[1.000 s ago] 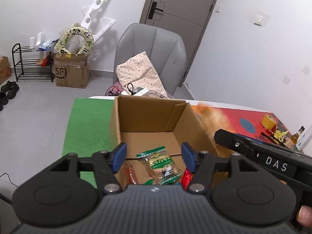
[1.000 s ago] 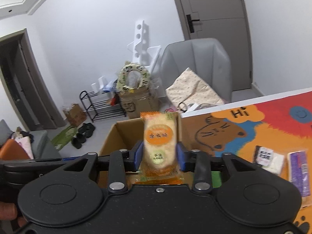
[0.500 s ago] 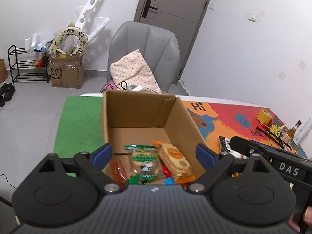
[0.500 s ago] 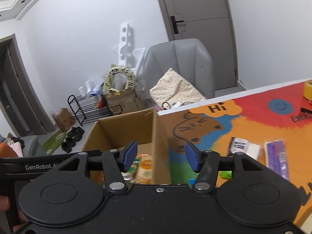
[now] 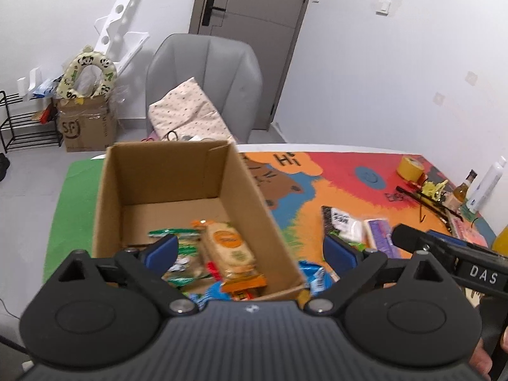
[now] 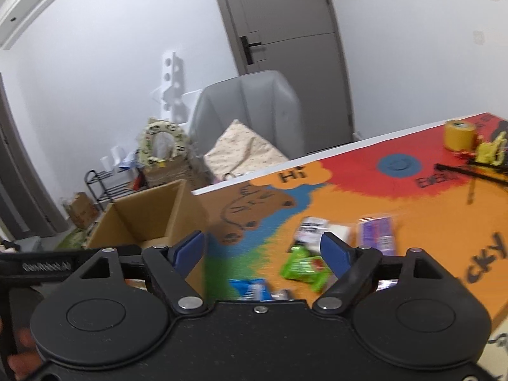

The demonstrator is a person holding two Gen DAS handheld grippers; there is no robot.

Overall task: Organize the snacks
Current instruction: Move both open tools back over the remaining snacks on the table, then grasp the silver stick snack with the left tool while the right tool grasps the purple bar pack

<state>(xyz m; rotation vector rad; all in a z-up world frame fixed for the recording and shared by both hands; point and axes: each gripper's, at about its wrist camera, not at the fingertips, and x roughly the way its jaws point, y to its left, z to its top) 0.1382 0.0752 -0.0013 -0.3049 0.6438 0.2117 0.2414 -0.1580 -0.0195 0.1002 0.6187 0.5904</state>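
An open cardboard box [image 5: 177, 171] stands at the table's left end and holds several snack packets, with an orange rice-cracker packet [image 5: 228, 247] on top. My left gripper [image 5: 250, 250] is open and empty above the box's near right corner. My right gripper [image 6: 263, 250] is open and empty over the mat, right of the box [image 6: 149, 216]. Between its fingers lie a green packet [image 6: 303, 268] and a blue packet [image 6: 250, 287]. A white-black packet [image 6: 312, 227] and a purple packet [image 6: 377, 233] lie beyond.
A colourful cartoon mat [image 5: 333, 177] covers the table, with a green mat [image 5: 76, 197] at its left end. A yellow tape roll [image 6: 458, 135], a bottle [image 5: 462, 187] and clutter sit at the far right. A grey chair [image 5: 203, 79] with a cushion stands behind the table.
My right gripper opened and dropped the orange rice-cracker packet into the box, then swung right over the mat. My left gripper opened wider and shifted right.
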